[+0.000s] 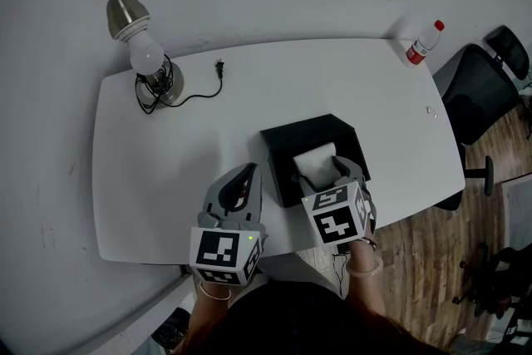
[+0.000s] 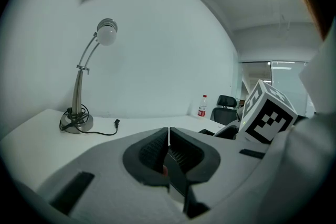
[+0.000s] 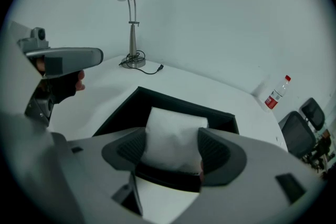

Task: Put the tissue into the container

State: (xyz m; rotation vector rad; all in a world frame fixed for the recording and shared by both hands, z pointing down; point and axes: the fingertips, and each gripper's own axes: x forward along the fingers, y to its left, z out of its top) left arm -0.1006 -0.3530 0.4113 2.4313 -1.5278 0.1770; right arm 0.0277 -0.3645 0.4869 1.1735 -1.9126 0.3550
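Tissue (image 3: 176, 126) is pinched in my right gripper (image 3: 172, 147), over the black container (image 3: 121, 113); my left gripper (image 2: 168, 147) hangs closed beside.

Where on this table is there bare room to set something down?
Bare: the left stretch of the white table between the silver desk lamp and the black open box, and the back right between box and red-capped plastic bottle. Crowded: the front edge, with the left gripper beside the box and the right gripper holding white tissue over it.
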